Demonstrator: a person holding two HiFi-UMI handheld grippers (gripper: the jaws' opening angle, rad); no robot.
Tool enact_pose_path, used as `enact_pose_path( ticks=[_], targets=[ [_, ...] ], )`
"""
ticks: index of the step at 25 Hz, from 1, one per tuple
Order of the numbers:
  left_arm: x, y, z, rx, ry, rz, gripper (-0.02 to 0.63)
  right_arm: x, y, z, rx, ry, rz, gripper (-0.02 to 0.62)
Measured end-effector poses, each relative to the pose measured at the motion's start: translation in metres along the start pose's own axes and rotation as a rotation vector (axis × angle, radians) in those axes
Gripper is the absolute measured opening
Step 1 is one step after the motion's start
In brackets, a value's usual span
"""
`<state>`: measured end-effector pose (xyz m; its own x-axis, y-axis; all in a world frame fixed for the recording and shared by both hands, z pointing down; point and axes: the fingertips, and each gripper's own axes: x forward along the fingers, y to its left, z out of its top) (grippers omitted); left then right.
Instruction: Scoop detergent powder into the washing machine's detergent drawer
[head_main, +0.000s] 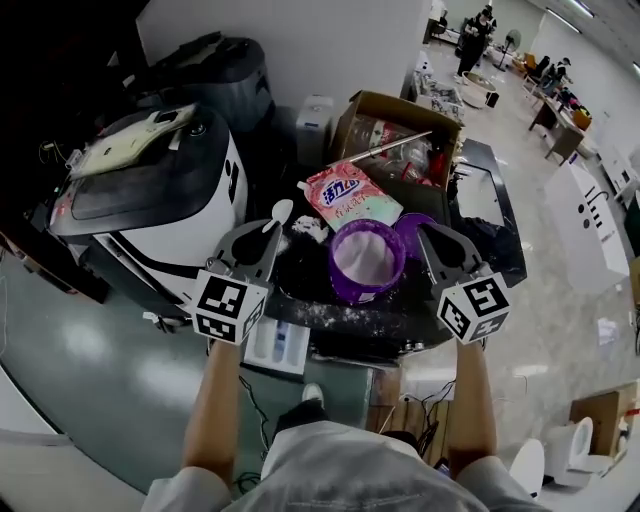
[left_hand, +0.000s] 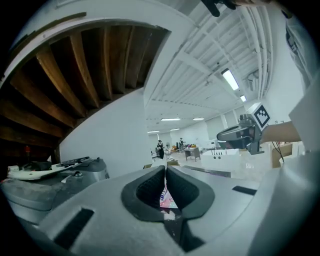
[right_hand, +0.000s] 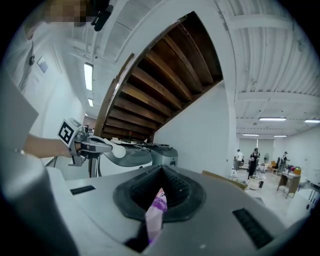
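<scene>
A purple tub (head_main: 366, 262) holding white powder stands on the dark, powder-dusted washer top (head_main: 345, 316). Behind it lies a pink detergent bag (head_main: 349, 196). My left gripper (head_main: 266, 234) is shut on a white scoop (head_main: 281, 211), whose bowl points away from me; it hangs left of the tub. The right gripper view shows the same scoop (right_hand: 118, 150) in the left gripper (right_hand: 100, 146). My right gripper (head_main: 430, 240) is shut on the tub's purple edge (right_hand: 158, 210) at the tub's right side. A white detergent drawer (head_main: 279, 346) stands pulled out below the left gripper.
A second white and black machine (head_main: 150, 190) stands close on the left. An open cardboard box (head_main: 400, 135) with bottles sits behind the bag. A glossy floor with cables lies below the drawer. People stand far off at the back right (head_main: 475, 35).
</scene>
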<state>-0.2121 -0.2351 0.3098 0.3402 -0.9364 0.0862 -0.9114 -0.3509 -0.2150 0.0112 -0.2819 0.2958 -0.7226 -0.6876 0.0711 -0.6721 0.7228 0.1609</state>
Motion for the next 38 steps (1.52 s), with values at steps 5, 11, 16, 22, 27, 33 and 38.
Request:
enact_pose_path(
  ticks=[5, 11, 16, 22, 27, 33, 38],
  targets=[
    [0.025, -0.003, 0.009, -0.004, 0.002, -0.064, 0.015, 0.006, -0.022, 0.000, 0.027, 0.035, -0.055, 0.005],
    [0.042, -0.022, 0.021, -0.009, 0.005, -0.112, 0.015, 0.005, -0.030, 0.006, -0.018, 0.053, -0.051, 0.005],
    [0.060, -0.058, 0.008, -0.017, 0.096, -0.210, 0.015, 0.007, -0.042, -0.005, -0.022, 0.063, -0.016, 0.005],
    [0.086, -0.090, -0.013, -0.041, 0.225, -0.255, 0.015, 0.019, -0.052, -0.023, -0.005, 0.064, 0.066, 0.006],
    [0.107, -0.108, -0.033, -0.036, 0.315, -0.235, 0.015, 0.030, -0.064, -0.046, 0.009, 0.100, 0.110, 0.006],
    [0.129, -0.127, -0.060, 0.080, 0.459, -0.252, 0.015, 0.040, -0.070, -0.068, 0.013, 0.129, 0.171, 0.006],
    [0.144, -0.135, -0.085, 0.222, 0.601, -0.264, 0.015, 0.046, -0.072, -0.082, 0.032, 0.141, 0.202, 0.006]
  ],
)
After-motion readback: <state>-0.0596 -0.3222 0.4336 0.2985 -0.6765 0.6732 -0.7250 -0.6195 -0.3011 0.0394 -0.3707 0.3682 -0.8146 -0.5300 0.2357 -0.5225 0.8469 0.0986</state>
